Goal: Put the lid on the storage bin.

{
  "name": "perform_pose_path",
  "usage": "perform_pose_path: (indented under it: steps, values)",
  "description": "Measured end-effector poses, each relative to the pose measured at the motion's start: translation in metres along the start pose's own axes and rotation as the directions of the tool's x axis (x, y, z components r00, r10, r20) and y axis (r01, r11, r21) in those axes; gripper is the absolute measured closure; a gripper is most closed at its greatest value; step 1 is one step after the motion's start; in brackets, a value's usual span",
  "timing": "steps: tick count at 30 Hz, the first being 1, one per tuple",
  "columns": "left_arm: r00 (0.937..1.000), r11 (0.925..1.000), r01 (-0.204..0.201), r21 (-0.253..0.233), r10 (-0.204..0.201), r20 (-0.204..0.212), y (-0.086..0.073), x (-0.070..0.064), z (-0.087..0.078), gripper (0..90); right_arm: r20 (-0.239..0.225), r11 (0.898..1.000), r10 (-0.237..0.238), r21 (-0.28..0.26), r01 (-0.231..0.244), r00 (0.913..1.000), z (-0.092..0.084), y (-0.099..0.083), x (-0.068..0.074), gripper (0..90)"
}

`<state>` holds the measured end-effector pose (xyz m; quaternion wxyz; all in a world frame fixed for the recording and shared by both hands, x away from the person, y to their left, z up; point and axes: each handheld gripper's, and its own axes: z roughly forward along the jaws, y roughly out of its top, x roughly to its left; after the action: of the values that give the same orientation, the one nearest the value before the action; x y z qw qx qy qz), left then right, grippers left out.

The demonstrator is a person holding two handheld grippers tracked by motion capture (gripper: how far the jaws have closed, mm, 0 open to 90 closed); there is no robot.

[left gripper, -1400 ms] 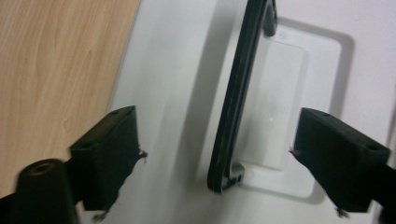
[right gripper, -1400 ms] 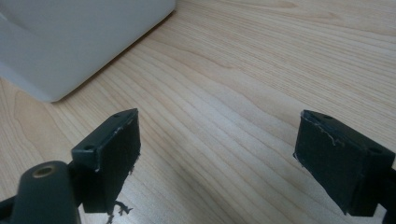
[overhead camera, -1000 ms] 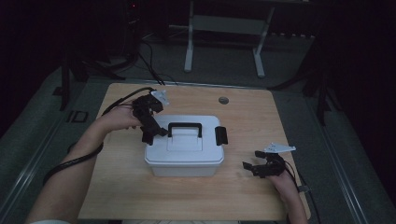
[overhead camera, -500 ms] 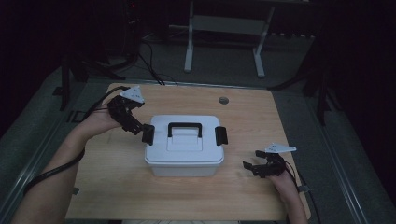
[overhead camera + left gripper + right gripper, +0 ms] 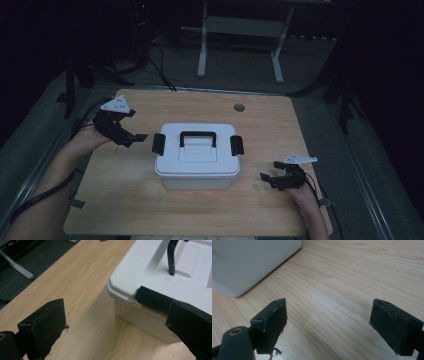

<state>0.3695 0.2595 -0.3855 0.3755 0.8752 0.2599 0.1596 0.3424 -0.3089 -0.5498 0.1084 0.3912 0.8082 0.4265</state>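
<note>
One white box (image 5: 197,157) is seen at the centre of the high view, standing on the wooden table (image 5: 150,210) with its lid shut. A black handle (image 5: 198,136) lies across the top of the lid, and a black clasp is fitted at each short end: the left clasp (image 5: 158,143) and the right clasp (image 5: 236,145). In the left gripper view the box (image 5: 160,277) is found at the upper right of the frame, with the left clasp (image 5: 152,298) along its near edge and the handle (image 5: 172,256) standing up at the top. The left gripper (image 5: 131,136) is held left of centre in the high view, just beside the left clasp but apart from it; its jaws are spread and nothing is held between them. The right gripper (image 5: 270,179) is seen at the lower right of the high view, low over the table and a little apart from the box's lower right corner, jaws likewise spread and empty. In the right gripper view a corner of the box (image 5: 249,262) is shown at the upper left, bare wood (image 5: 352,277) elsewhere.
</note>
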Motion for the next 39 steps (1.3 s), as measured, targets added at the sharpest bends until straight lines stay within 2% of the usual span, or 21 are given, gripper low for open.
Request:
perform_pose_path:
  steps: [5, 7, 12, 15, 18, 22, 25, 34, 37, 39]
  values:
    - [0.9999, 0.9998, 0.012, -0.014, -0.012, 0.001, -0.016, 0.0, -0.005, 2.4, 0.0, 1.0, -0.003, 0.001, 0.003, 1.0, 0.0, 0.0, 0.0, 14.0]
    - [0.9999, 0.9999, 0.007, -0.011, -0.007, -0.015, -0.022, -0.001, -0.007, 2.4, 0.002, 1.0, -0.001, 0.0, 0.001, 1.0, 0.0, 0.0, 0.0, 14.1]
    - [0.999, 0.9986, 0.031, -0.044, -0.03, 0.034, -0.037, -0.003, -0.009, 2.3, 0.007, 1.0, 0.007, -0.015, -0.006, 1.0, -0.001, 0.0, 0.0, 14.0]
    - [0.9995, 0.9991, 0.026, -0.033, -0.025, 0.021, -0.048, -0.008, -0.007, 2.3, 0.008, 1.0, 0.003, -0.015, -0.003, 1.0, -0.001, 0.0, 0.0, 14.0]
    - [0.9989, 0.9977, 0.041, -0.053, -0.04, 0.024, -0.058, -0.011, -0.007, 2.4, 0.011, 1.0, -0.004, -0.02, 0.004, 0.9999, -0.001, 0.001, 0.001, 13.8]
    - [0.998, 0.9944, 0.063, -0.085, -0.063, -0.003, -0.072, -0.015, -0.004, 2.3, 0.02, 0.999, -0.005, -0.032, 0.005, 0.9998, -0.002, 0.001, 0.001, 13.8]
    - [0.9957, 0.9901, 0.091, -0.107, -0.092, -0.005, -0.084, -0.017, 0.003, 2.4, 0.024, 0.999, -0.005, -0.036, 0.006, 0.9997, -0.003, 0.0, 0.001, 13.7]
    - [0.9889, 0.9861, 0.148, -0.076, -0.146, 0.026, -0.121, -0.028, 0.032, 2.3, 0.049, 0.998, -0.003, -0.056, 0.006, 0.9988, -0.005, -0.001, 0.0, 13.6]
    - [0.9843, 0.9813, 0.176, -0.078, -0.174, 0.026, -0.131, -0.029, 0.04, 2.3, 0.061, 0.998, 0.001, -0.066, 0.003, 0.9982, -0.005, -0.001, 0.0, 13.6]
    - [0.9827, 0.9796, 0.184, -0.08, -0.185, -0.001, -0.136, -0.03, 0.045, 2.3, 0.074, 0.998, -0.002, -0.069, 0.007, 0.9973, -0.005, -0.002, 0.0, 13.5]
